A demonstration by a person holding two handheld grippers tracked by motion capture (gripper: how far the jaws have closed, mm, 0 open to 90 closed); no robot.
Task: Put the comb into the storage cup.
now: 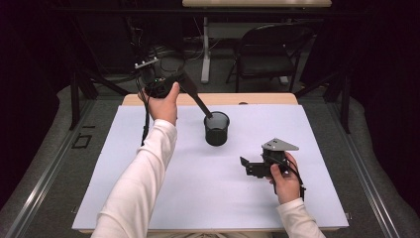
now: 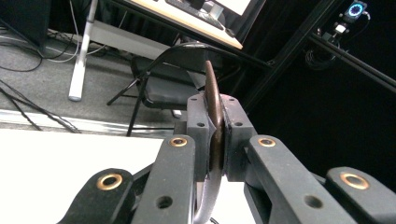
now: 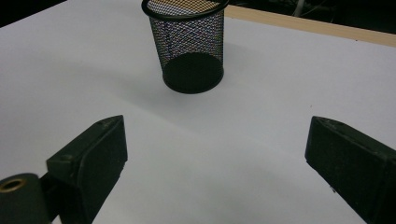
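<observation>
Left gripper [image 1: 200, 101] is clamping a thin dark tool [image 2: 215, 121], tip inside mesh cup [image 1: 217, 128]; right gripper [image 1: 250, 166] is sitting wide open, empty, on worktop [image 1: 148, 198].

White long sleeves [image 1: 143, 173] cover both forearms; the black two-jaw left gripper [image 2: 215, 140] has brass-ringed screw holes, the right gripper [image 1: 257, 166] a grey three-cornered plate.
</observation>
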